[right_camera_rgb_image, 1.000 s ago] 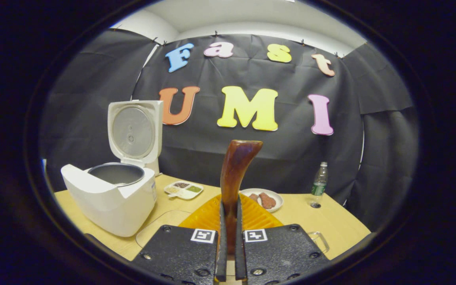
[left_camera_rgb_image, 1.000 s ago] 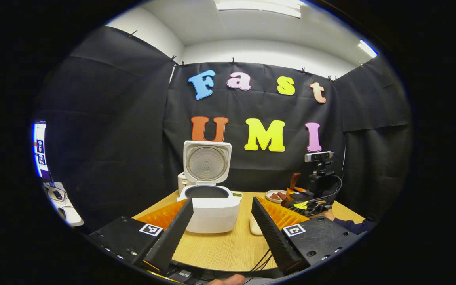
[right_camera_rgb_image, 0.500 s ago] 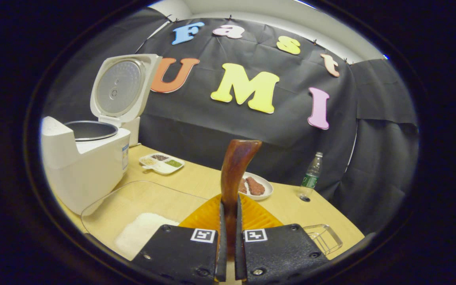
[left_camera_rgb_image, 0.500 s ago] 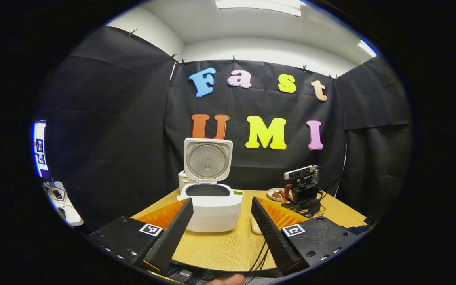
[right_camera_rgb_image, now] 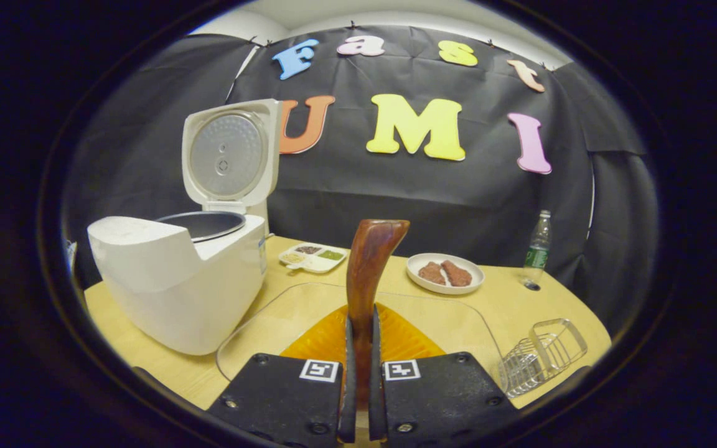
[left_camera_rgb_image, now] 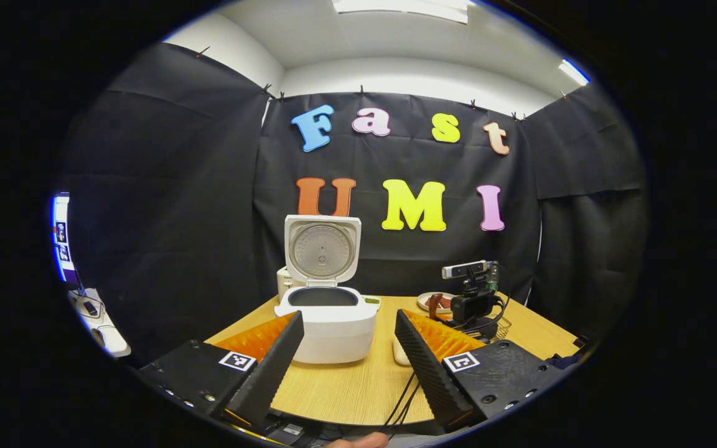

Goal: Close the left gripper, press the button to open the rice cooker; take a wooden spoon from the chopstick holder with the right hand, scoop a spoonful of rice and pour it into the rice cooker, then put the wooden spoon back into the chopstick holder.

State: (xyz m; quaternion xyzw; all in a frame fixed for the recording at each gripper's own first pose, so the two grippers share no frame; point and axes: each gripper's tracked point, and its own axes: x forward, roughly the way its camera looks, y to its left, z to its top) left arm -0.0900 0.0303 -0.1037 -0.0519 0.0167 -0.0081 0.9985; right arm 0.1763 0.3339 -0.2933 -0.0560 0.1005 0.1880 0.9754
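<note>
Two grippers: right gripper (right_camera_rgb_image: 358, 379) clamps the stiff, light brown wooden spoon (right_camera_rgb_image: 368, 261) mid-handle, upright above the clear glass tray (right_camera_rgb_image: 259, 323); left gripper (left_camera_rgb_image: 349, 367) gapes wide before the open white rice cooker (left_camera_rgb_image: 327, 320).

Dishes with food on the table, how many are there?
2: a divided tray beside the rice cooker, and a round plate of brown pieces nearer the water bottle. Others may be hidden.
</note>
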